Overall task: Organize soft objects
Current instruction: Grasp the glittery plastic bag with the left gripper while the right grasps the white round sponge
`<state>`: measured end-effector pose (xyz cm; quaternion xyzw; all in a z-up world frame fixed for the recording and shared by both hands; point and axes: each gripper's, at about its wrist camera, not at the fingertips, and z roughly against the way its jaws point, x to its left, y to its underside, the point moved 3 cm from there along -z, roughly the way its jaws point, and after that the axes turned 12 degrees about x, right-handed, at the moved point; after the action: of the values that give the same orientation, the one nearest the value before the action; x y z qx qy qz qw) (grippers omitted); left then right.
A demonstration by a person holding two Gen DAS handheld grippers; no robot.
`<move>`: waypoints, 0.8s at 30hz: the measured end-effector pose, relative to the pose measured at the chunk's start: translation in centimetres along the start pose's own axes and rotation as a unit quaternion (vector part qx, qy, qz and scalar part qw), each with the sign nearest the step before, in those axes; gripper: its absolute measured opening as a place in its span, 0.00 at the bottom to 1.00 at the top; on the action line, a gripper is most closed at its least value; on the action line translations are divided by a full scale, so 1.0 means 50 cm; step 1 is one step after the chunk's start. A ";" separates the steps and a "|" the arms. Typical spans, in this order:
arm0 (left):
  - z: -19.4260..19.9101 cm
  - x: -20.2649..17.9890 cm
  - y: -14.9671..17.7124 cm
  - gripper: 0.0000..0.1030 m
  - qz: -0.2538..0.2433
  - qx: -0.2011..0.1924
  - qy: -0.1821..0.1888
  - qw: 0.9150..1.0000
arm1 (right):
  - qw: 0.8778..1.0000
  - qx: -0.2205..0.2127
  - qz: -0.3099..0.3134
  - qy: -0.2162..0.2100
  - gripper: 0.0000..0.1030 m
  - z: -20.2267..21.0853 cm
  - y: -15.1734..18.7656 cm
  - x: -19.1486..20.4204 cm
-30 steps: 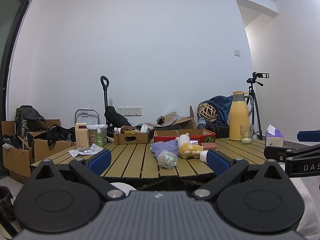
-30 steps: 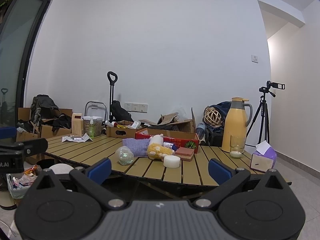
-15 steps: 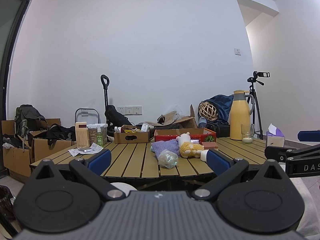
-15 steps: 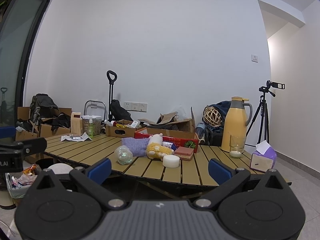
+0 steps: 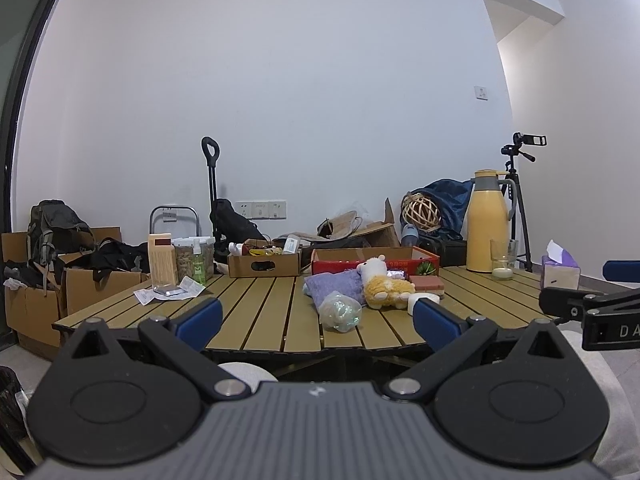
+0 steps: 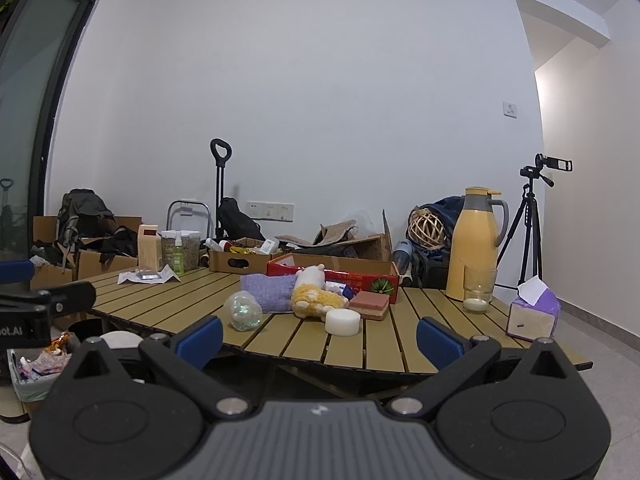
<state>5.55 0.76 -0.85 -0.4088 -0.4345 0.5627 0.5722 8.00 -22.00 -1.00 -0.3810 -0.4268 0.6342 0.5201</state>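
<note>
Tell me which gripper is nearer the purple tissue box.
Right, judging by the views. The tissue box sits just ahead-right of the right gripper; from the left gripper it lies far right, past the right gripper.

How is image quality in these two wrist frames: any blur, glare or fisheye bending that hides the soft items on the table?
Left wrist: sharp, even light; the wall edges bow, yet the plush toy and purple cloth read clearly. Right wrist: equally sharp, with a bright glow on the right-hand wall but no glare on the table; the dark corners are vignetting.
</note>
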 end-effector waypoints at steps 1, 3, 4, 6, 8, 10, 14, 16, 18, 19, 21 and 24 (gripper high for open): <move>-0.010 -0.001 -0.003 1.00 0.000 0.003 -0.001 1.000 | 1.000 0.002 -0.002 0.001 1.00 -0.009 -0.002 -0.004; -0.025 0.001 -0.005 1.00 0.002 0.009 -0.001 1.000 | 1.000 0.005 -0.004 0.001 1.00 -0.026 -0.005 -0.008; -0.039 0.002 -0.009 1.00 0.003 0.013 -0.001 1.000 | 1.000 0.006 -0.006 0.001 1.00 -0.034 -0.007 -0.009; -0.059 0.005 -0.013 1.00 0.005 0.018 -0.002 1.000 | 1.000 0.008 -0.007 0.000 1.00 -0.054 -0.011 -0.013; -0.089 0.006 -0.019 1.00 0.007 0.025 -0.003 1.000 | 1.000 0.010 -0.007 0.003 1.00 -0.074 -0.015 -0.017; -0.116 0.006 -0.023 1.00 0.007 0.032 -0.003 0.999 | 1.000 0.014 -0.007 0.006 1.00 -0.097 -0.020 -0.023; -0.178 0.000 -0.033 1.00 -0.003 0.038 -0.007 0.999 | 1.000 0.011 -0.009 0.012 1.00 -0.152 -0.036 -0.039; -0.220 -0.004 -0.037 1.00 -0.007 0.044 -0.012 0.999 | 1.000 -0.002 -0.008 0.016 1.00 -0.182 -0.047 -0.046; -0.268 -0.007 -0.039 1.00 -0.010 0.056 -0.017 0.998 | 1.000 -0.020 -0.006 0.015 1.00 -0.215 -0.056 -0.051; -0.292 -0.007 -0.041 1.00 -0.011 0.059 -0.016 0.998 | 1.000 -0.023 -0.006 0.014 1.00 -0.236 -0.059 -0.054; -0.340 -0.012 -0.044 1.00 -0.017 0.065 -0.017 0.998 | 1.000 -0.004 -0.005 0.008 1.00 -0.284 -0.067 -0.057; -0.421 -0.018 -0.051 1.00 -0.019 0.072 -0.011 0.997 | 1.000 0.029 -0.001 -0.003 1.00 -0.372 -0.079 -0.064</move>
<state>26.44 0.22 -4.51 -0.3516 -0.4070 0.5860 0.6061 27.13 -22.07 -3.62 -0.3634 -0.4099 0.6470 0.5304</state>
